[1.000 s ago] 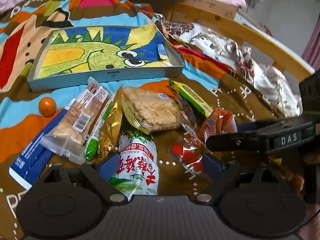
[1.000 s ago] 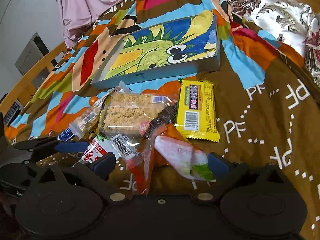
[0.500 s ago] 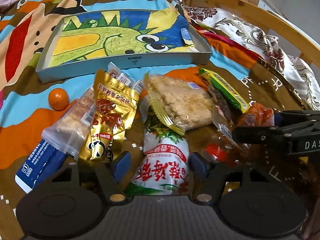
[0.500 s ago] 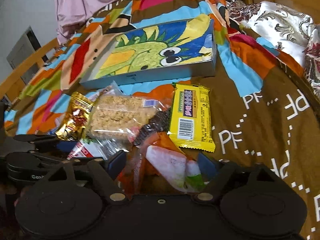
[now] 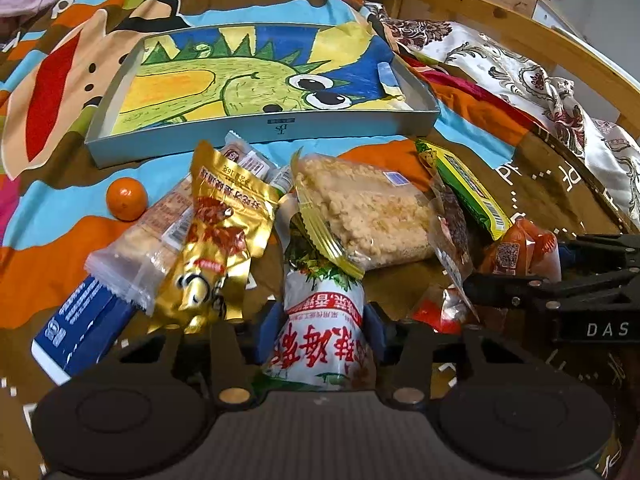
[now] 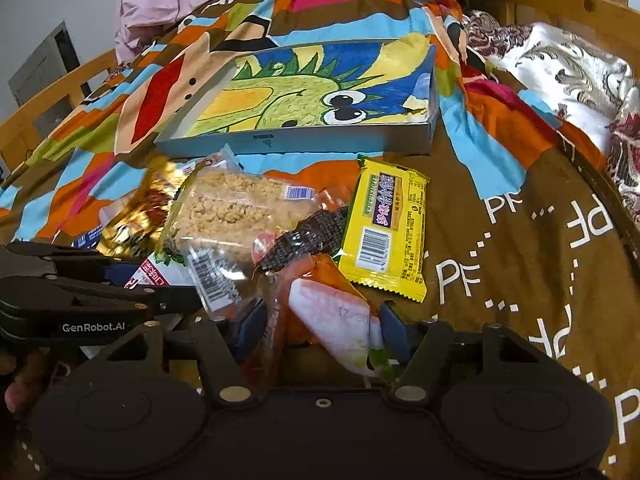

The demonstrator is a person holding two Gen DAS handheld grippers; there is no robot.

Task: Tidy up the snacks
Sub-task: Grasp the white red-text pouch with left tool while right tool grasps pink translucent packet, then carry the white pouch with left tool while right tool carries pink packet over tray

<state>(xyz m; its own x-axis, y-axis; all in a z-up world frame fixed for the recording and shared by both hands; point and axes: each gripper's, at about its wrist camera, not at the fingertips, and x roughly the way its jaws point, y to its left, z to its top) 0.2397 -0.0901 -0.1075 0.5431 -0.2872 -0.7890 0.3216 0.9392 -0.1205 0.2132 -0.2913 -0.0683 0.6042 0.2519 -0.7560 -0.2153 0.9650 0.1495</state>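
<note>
Left wrist view: left gripper (image 5: 320, 322) clamped on white red-lettered packet (image 5: 320, 344), bottom centre; snack pile above; tray (image 5: 276, 128) upper centre.

Right wrist view: right gripper (image 6: 320, 320) pinching orange-white packet (image 6: 334, 316), bottom centre; yellow bar (image 6: 386, 236) just above.

1. "DAS" stands in white on the black right gripper (image 5: 516, 276).
2. "GenRobot.AI" stands in white on the left gripper (image 6: 132, 276).
3. "PF" repeats in white on the brown blanket (image 6: 500, 200).
4. "21" shows on the orange-and-white packet (image 6: 332, 316).
</note>
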